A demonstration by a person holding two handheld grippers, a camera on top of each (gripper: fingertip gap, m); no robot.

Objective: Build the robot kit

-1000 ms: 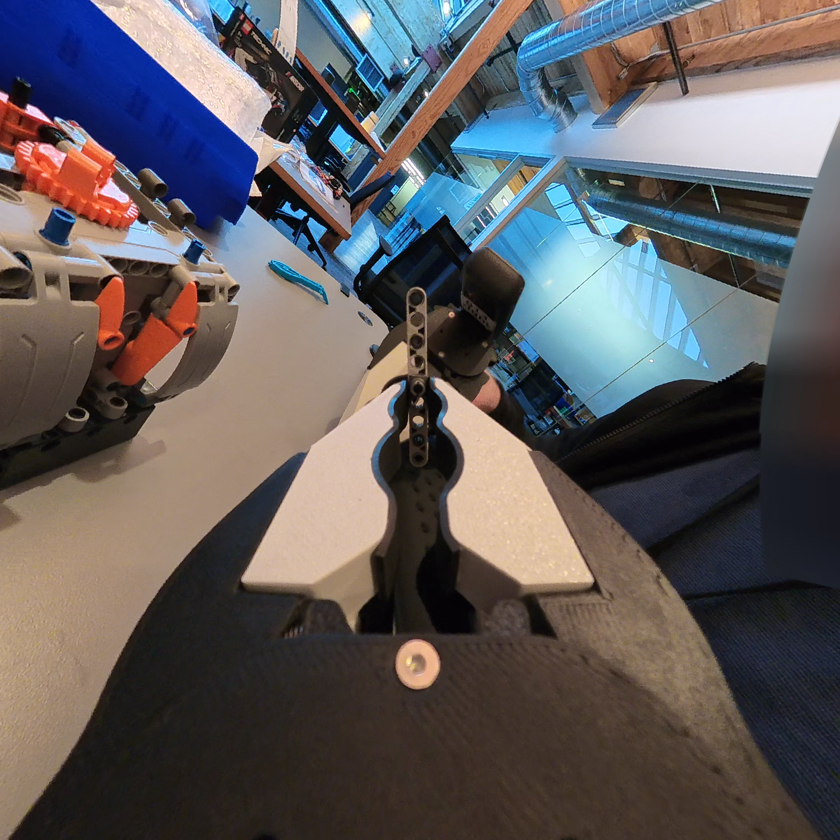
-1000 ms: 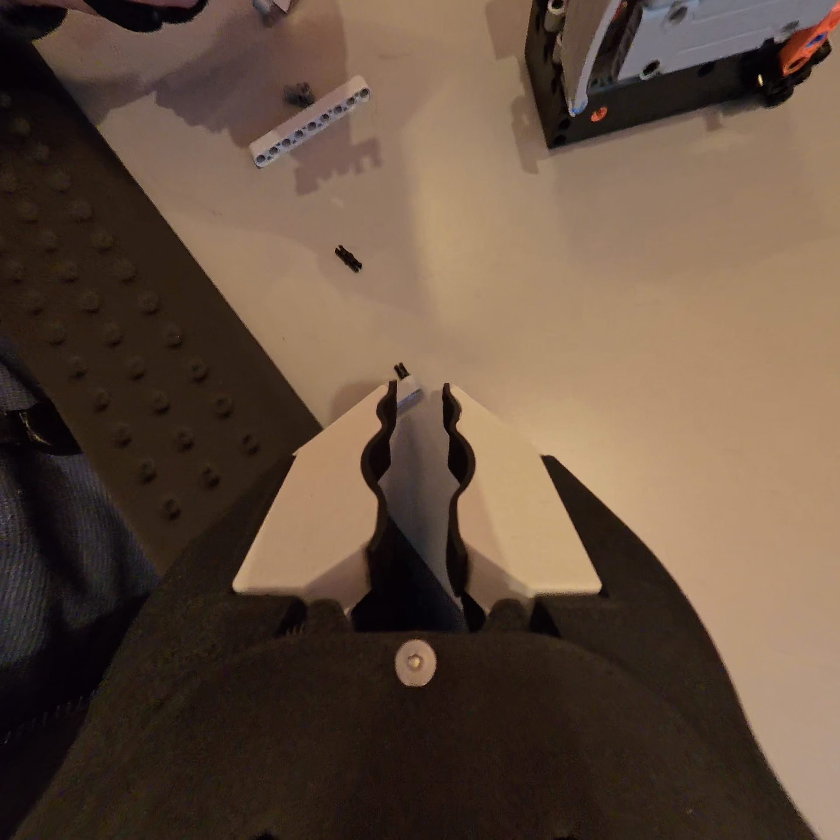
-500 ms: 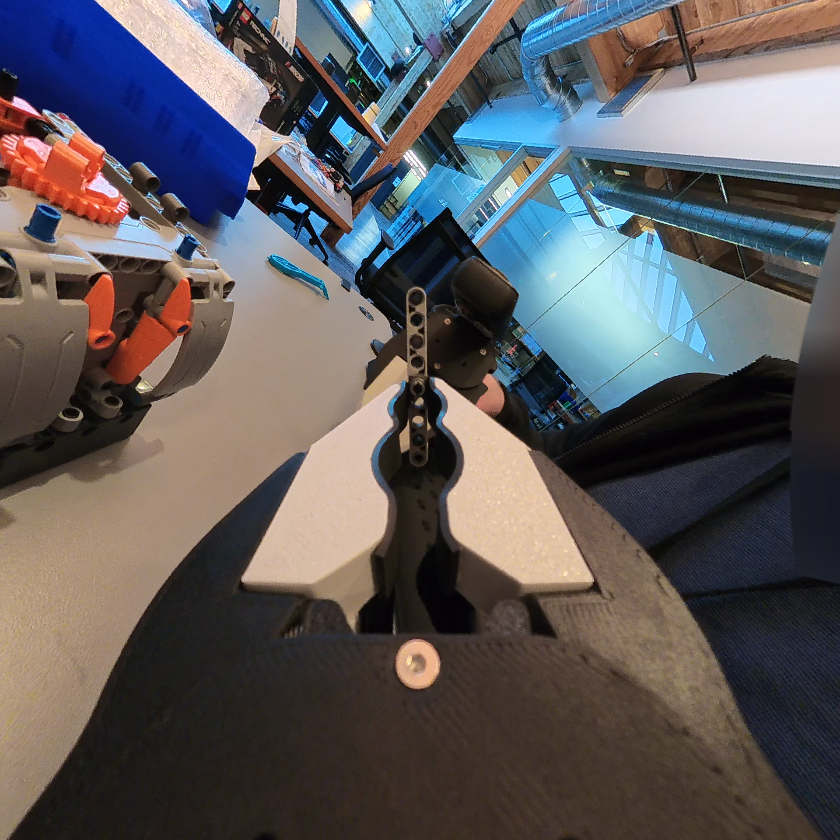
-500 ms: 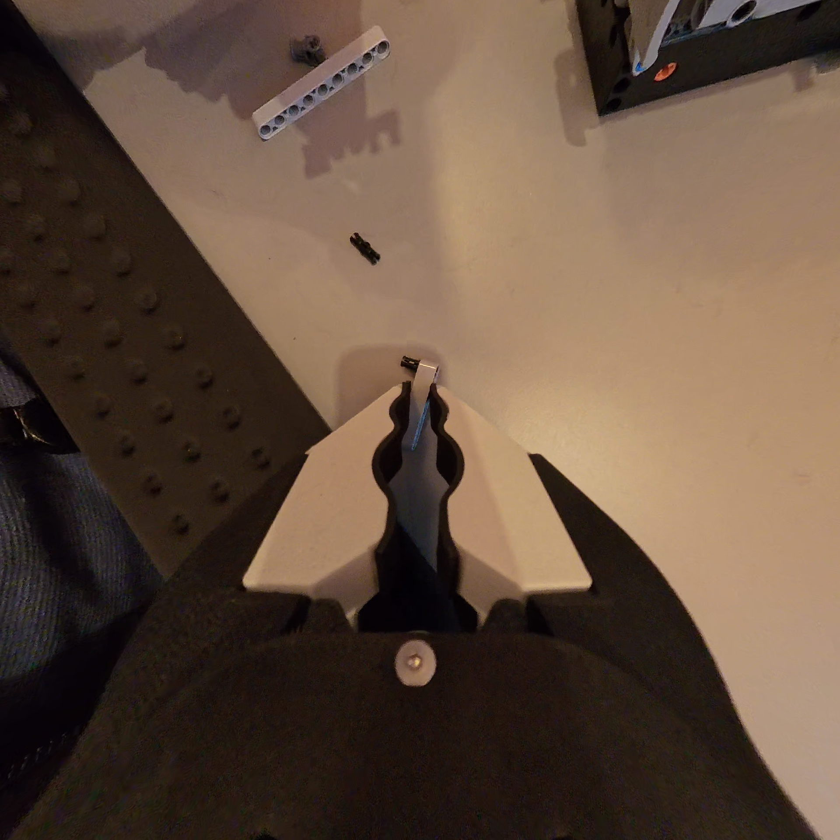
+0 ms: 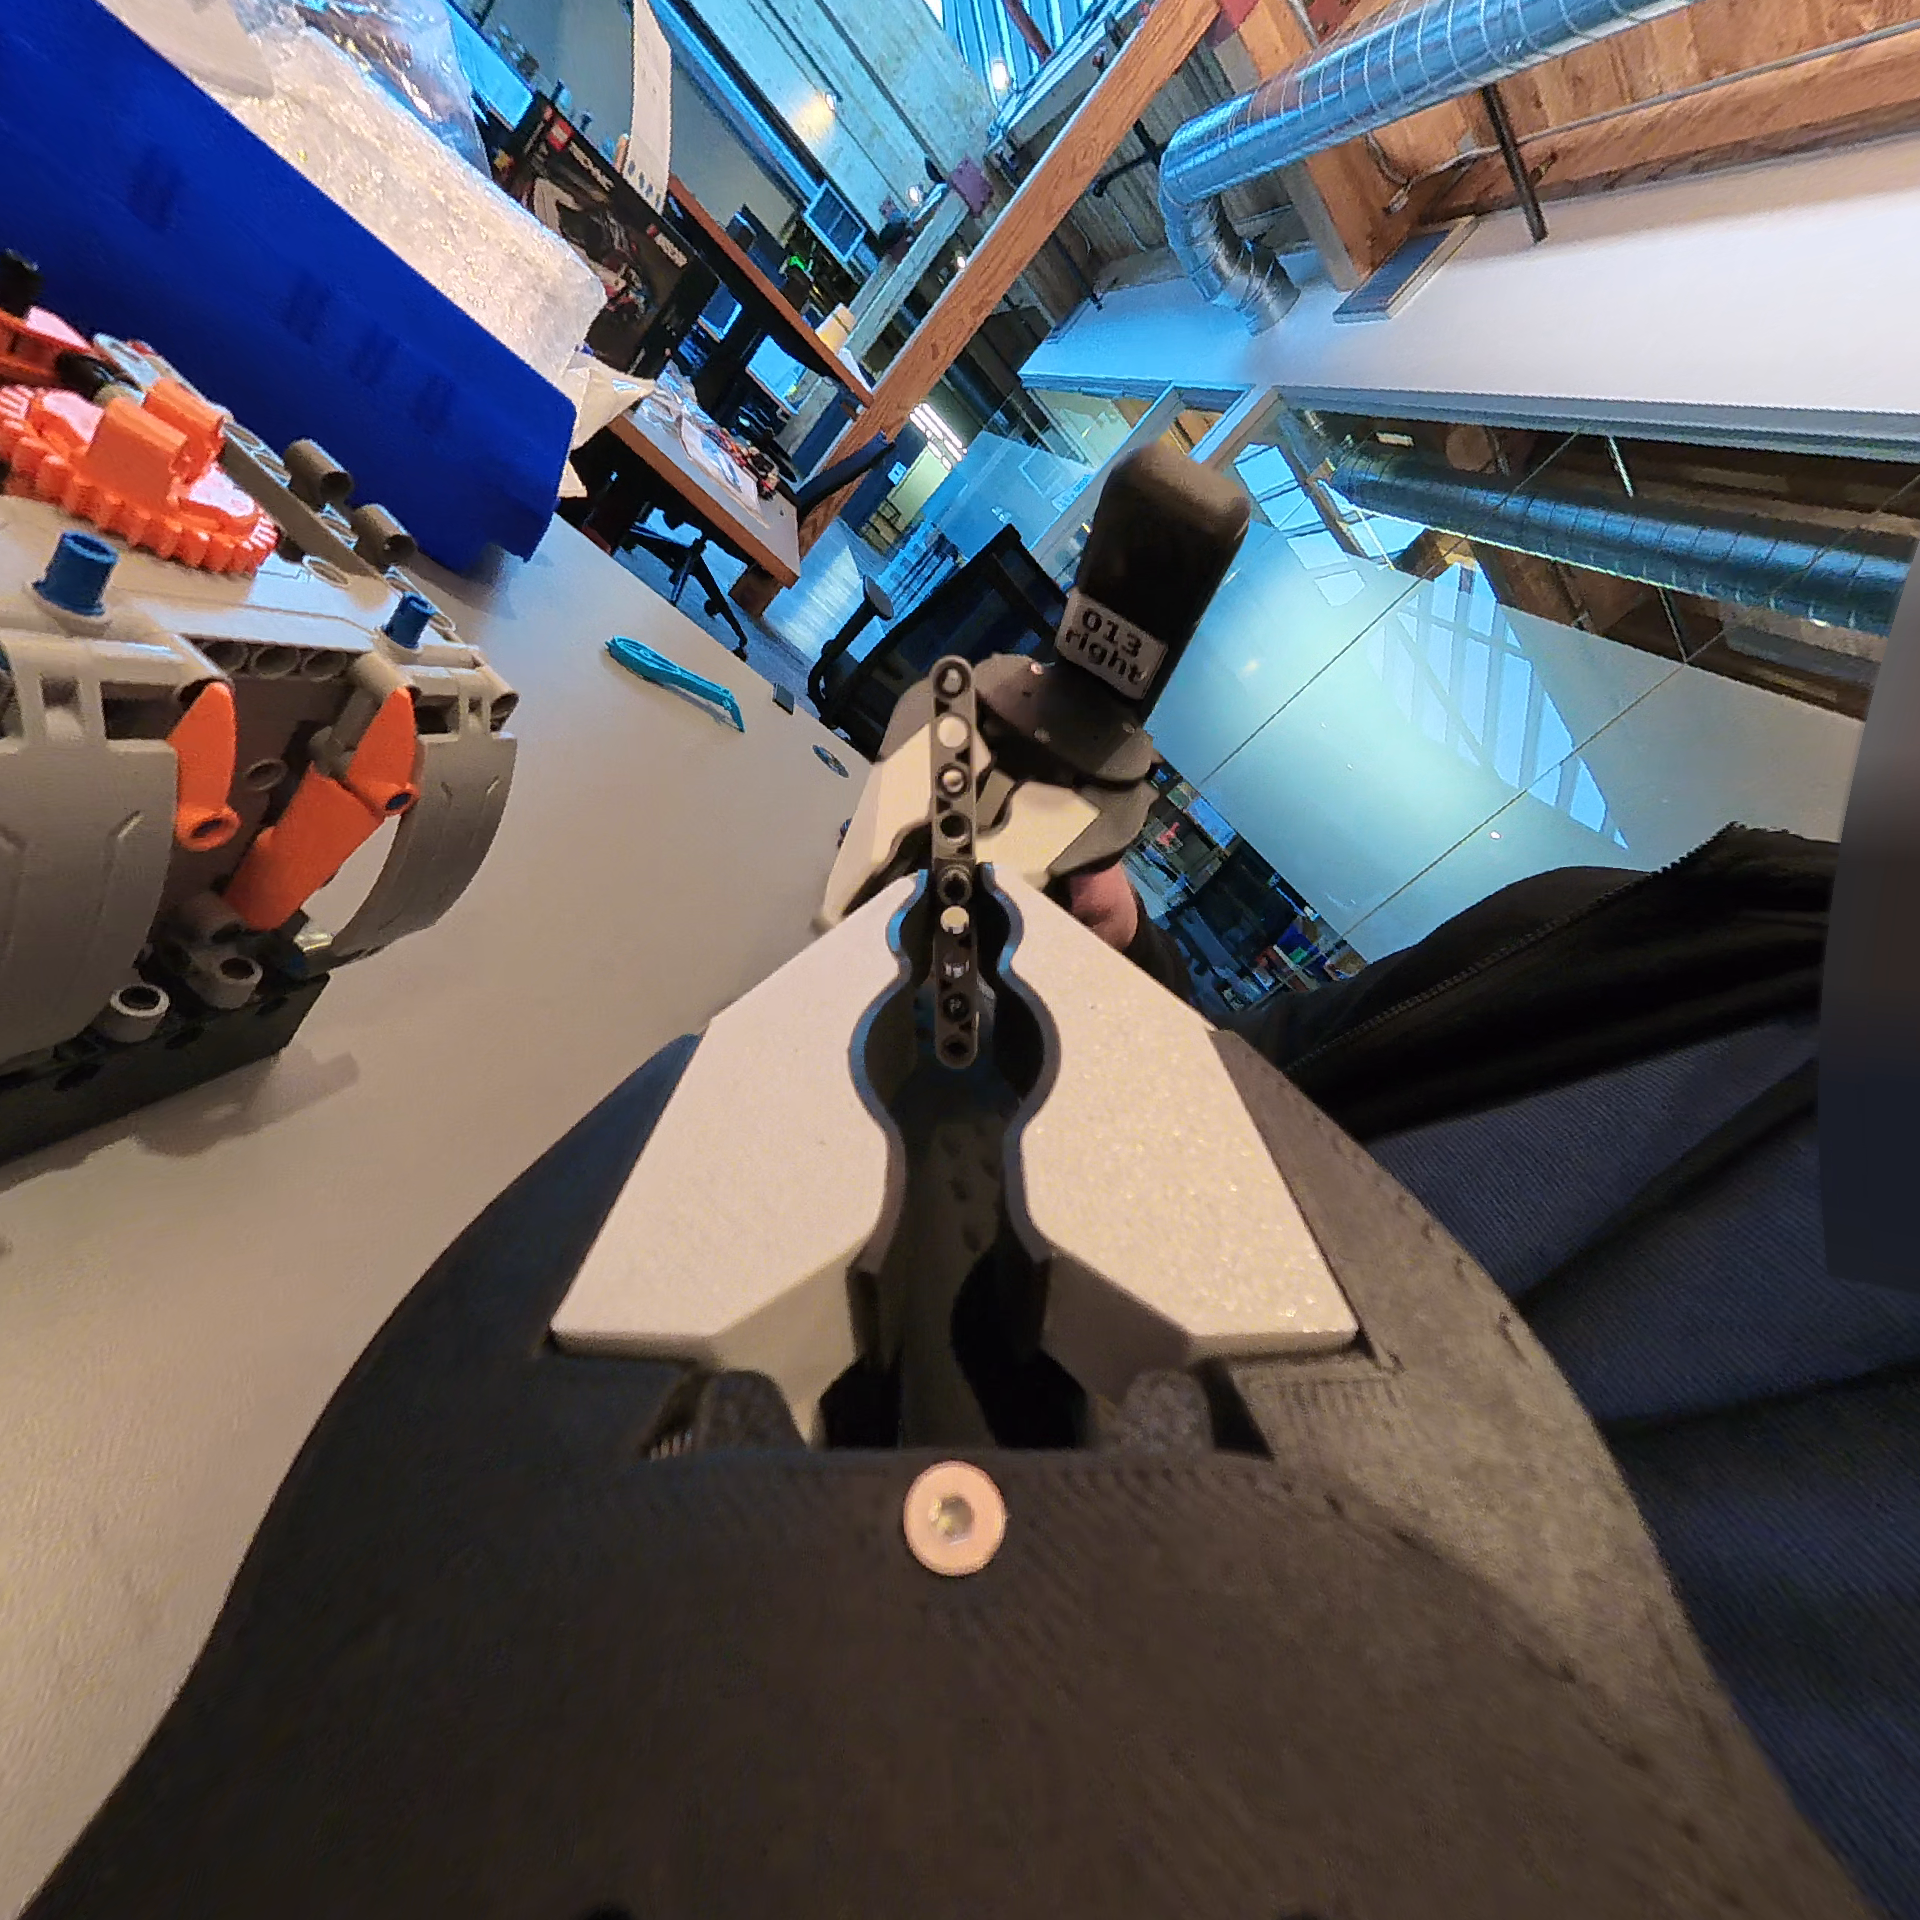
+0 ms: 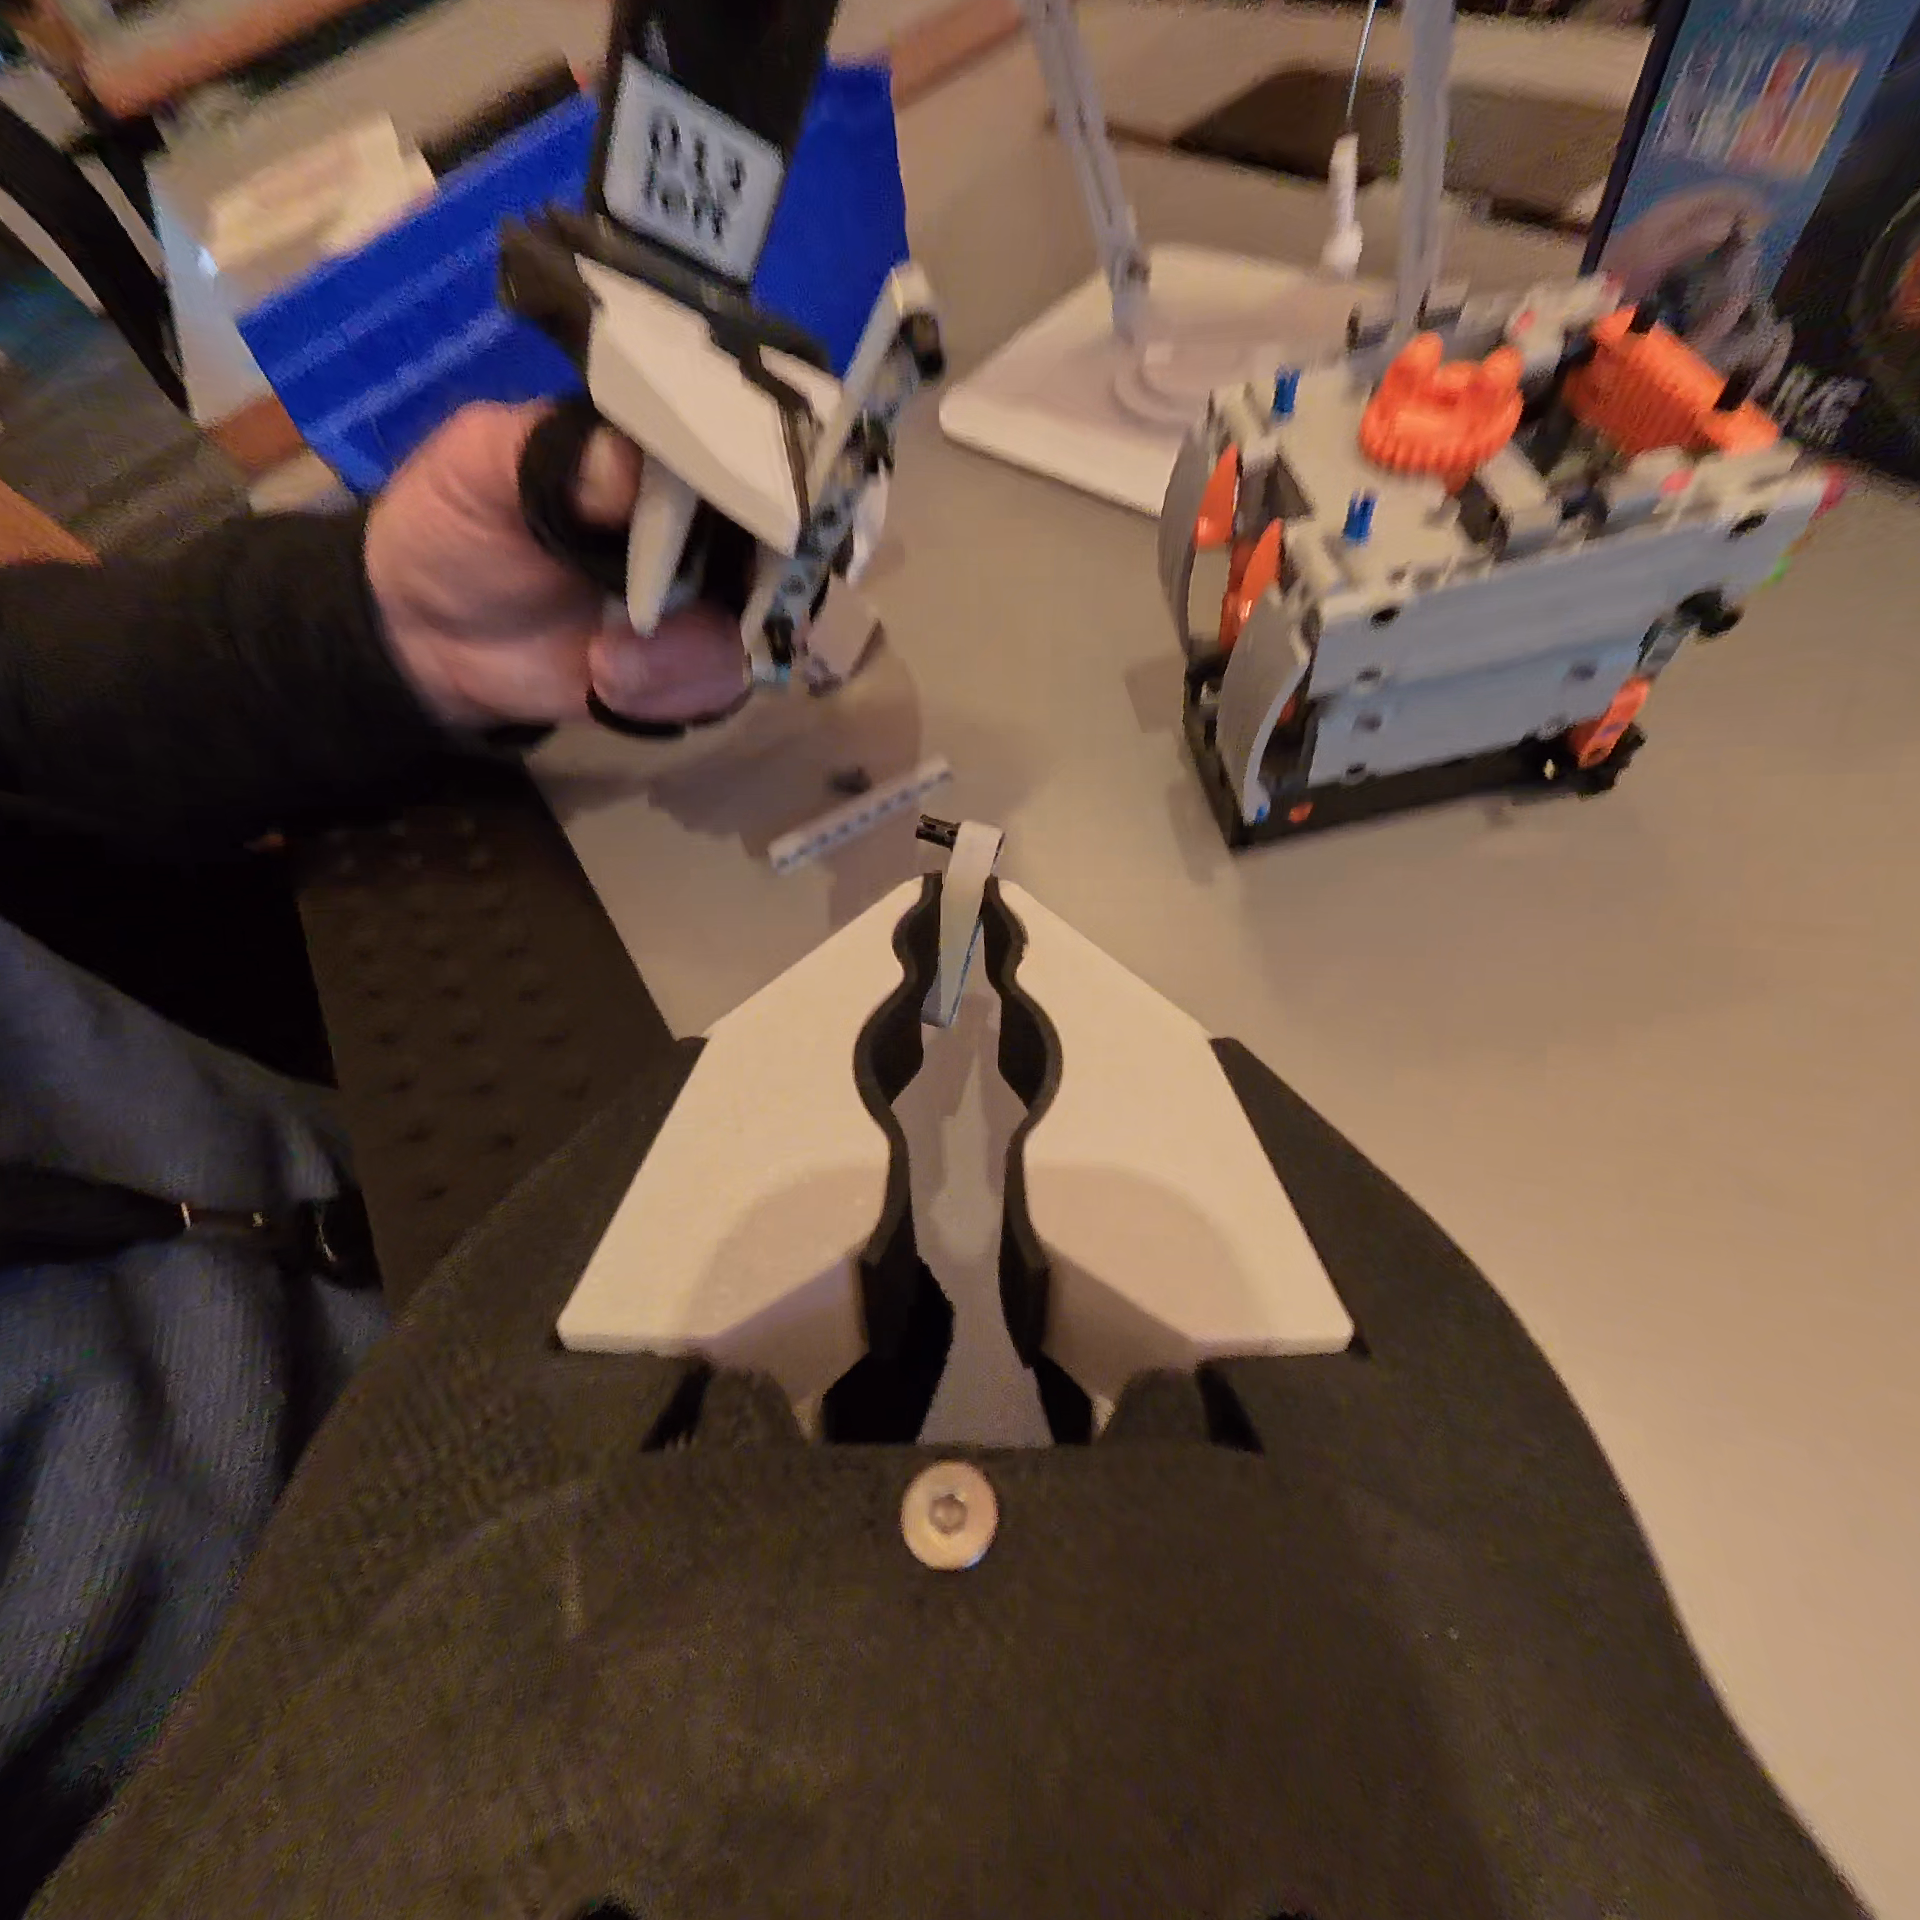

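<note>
Left gripper [image 5: 951, 914] clamped on a thin black beam with holes [image 5: 954, 831], held upright off the tabletop [image 5: 623, 894]. Right gripper [image 6: 961, 914] clenched on a small pale grey piece [image 6: 961, 914] with a black pin [image 6: 935, 829] at its tip. Since half a second ago the right gripper has lifted from looking down at the tabletop and swung to face the left gripper; the two held parts are now near each other, apart. Grey-and-orange brick model [image 6: 1455, 623] stands beyond; a white beam [image 6: 862, 816] lies loose nearby.
</note>
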